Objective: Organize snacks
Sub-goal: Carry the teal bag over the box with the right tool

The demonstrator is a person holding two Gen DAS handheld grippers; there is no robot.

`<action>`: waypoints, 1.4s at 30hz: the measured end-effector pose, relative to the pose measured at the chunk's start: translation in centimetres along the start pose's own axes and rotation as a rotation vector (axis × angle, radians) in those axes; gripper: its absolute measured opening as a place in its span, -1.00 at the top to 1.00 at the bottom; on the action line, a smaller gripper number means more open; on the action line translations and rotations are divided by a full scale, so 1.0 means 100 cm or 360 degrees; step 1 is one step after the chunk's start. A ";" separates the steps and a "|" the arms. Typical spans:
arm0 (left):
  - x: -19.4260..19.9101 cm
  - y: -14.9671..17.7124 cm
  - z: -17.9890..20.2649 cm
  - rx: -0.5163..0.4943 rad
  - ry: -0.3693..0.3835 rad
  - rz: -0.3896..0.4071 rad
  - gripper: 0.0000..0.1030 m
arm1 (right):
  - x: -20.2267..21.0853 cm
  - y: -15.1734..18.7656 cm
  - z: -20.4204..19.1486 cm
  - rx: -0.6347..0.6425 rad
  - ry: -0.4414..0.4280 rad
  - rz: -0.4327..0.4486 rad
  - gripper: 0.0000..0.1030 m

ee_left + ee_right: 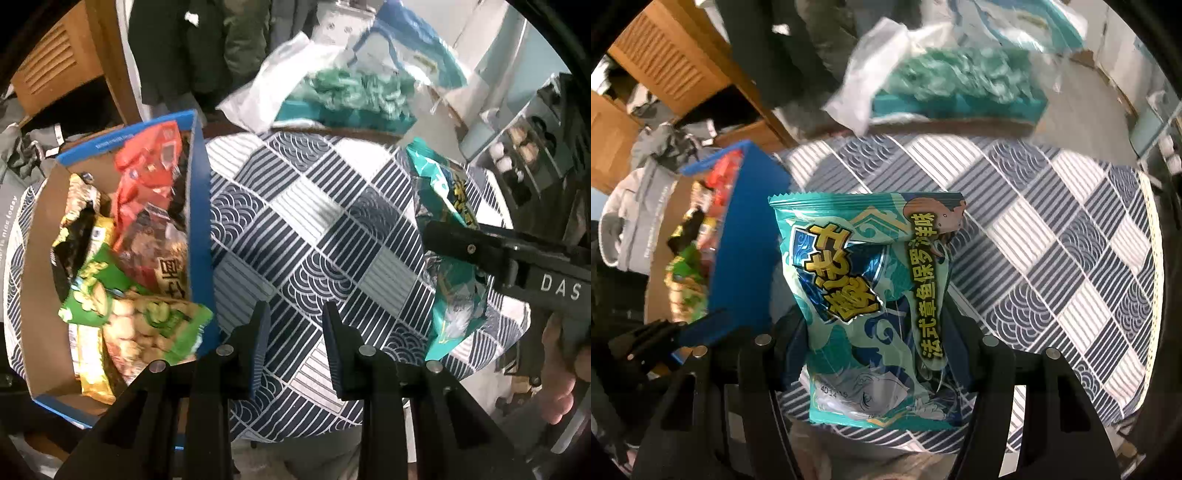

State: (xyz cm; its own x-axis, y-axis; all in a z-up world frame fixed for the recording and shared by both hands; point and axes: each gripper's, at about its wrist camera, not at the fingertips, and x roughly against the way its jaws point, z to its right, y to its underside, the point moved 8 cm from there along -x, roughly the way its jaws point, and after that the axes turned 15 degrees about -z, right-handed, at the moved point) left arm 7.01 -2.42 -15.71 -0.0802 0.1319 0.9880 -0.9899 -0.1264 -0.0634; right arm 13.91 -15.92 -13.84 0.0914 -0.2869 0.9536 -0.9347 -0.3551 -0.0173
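My right gripper is shut on a teal snack bag with yellow lettering and holds it upright above the patterned tablecloth. The same bag and the right gripper show at the right of the left wrist view. A blue cardboard box at the left holds several snack packs, among them a red one and a green one. The box also shows in the right wrist view, left of the held bag. My left gripper is open and empty over the cloth, just right of the box.
A white plastic bag and a teal box of green wrapped sweets lie beyond the table's far edge. A wooden cabinet stands at the far left. Shelves with small items are at the right.
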 end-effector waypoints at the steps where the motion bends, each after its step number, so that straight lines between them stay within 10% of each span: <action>1: 0.003 -0.001 -0.002 0.0006 0.0004 0.0011 0.44 | 0.005 -0.002 -0.005 0.0013 -0.0002 0.0015 -0.23; 20: 0.057 -0.010 -0.083 0.0283 0.0088 0.0176 0.42 | 0.017 -0.033 -0.090 0.0214 -0.0051 0.0076 -0.23; 42: 0.095 0.002 -0.214 0.0655 0.0028 0.0318 -0.23 | -0.016 -0.082 -0.221 0.0501 -0.0064 -0.0096 -0.23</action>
State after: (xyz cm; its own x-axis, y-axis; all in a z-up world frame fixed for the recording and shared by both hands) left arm 3.58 19.83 -9.31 -0.2701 0.0814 0.9594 -0.8265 -0.5308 -0.1877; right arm 13.87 7.09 -8.59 0.1626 -0.2900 0.9431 -0.7758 -0.6282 -0.0594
